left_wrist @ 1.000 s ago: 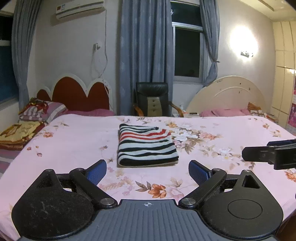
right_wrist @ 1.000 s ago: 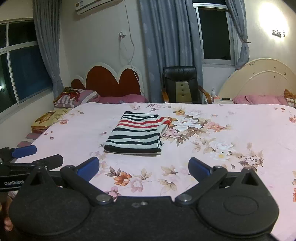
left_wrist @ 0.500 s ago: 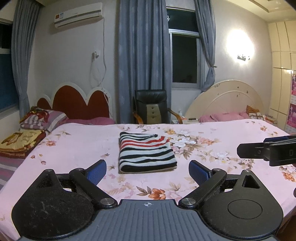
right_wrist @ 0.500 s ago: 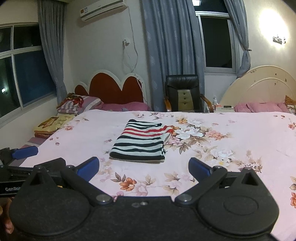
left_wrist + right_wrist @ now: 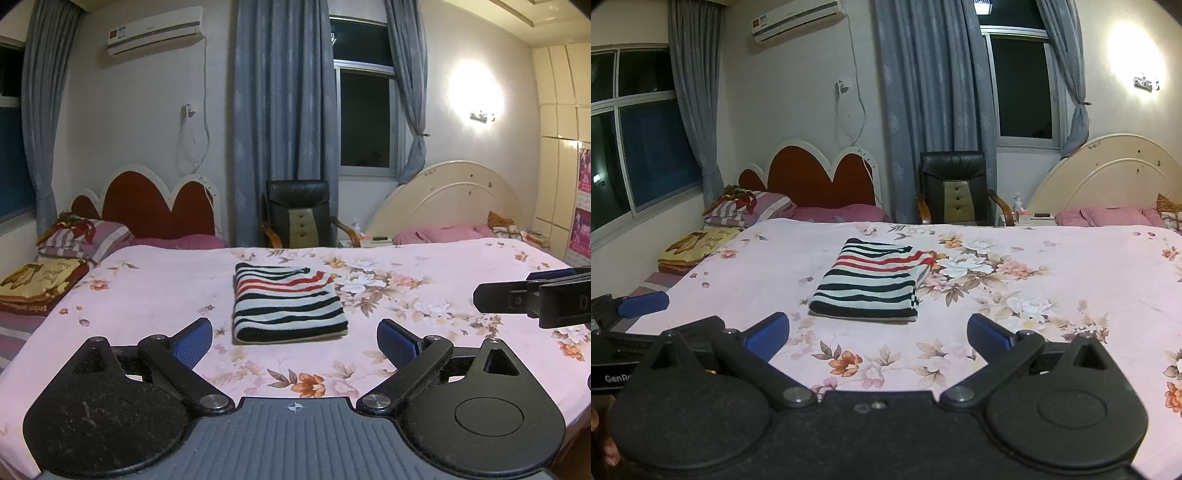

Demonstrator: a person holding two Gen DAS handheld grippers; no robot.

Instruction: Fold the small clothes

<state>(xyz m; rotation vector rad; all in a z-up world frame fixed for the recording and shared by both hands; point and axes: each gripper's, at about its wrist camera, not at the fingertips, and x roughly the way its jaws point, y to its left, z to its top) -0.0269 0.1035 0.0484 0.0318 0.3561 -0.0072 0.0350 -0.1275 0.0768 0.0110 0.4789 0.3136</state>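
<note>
1. Both cameras have tilted up since a second ago: more wall and the whole air conditioner [image 5: 155, 28] now show, and the shirt [image 5: 286, 303] sits lower against the grippers while lying in the same place on the bed.
2. Nearest, the left gripper [image 5: 294, 338] has its jaws spread wide, blue pads [image 5: 192, 341] well apart, with nothing between them but bedsheet.
3. The right gripper [image 5: 878, 330] is likewise wide open and holds nothing; its pads [image 5: 767, 334] frame bare sheet.
4. Each gripper shows in the other's view: the right one juts in at the right edge of the left view, the left one at the lower left of the right view.
5. Both hover over the near edge of the bed [image 5: 147, 291], clear of the cloth.
6. The shirt, striped black, white and red, lies folded into a neat flat rectangle near the middle of the pink floral sheet [image 5: 1052, 266], just beyond the pads and touching neither gripper.
7. Left of it, at the bed's edge, lies a folded yellow blanket [image 5: 35, 277], with striped pillows [image 5: 85, 236] behind.
8. Past the bed stand a red headboard [image 5: 155, 201], a black chair [image 5: 299, 214] and a cream headboard [image 5: 454, 199].
9. Grey curtains [image 5: 280, 110] hang on the far wall beside a dark window [image 5: 365, 118]; a wall lamp [image 5: 480, 114] glows at right.
</note>
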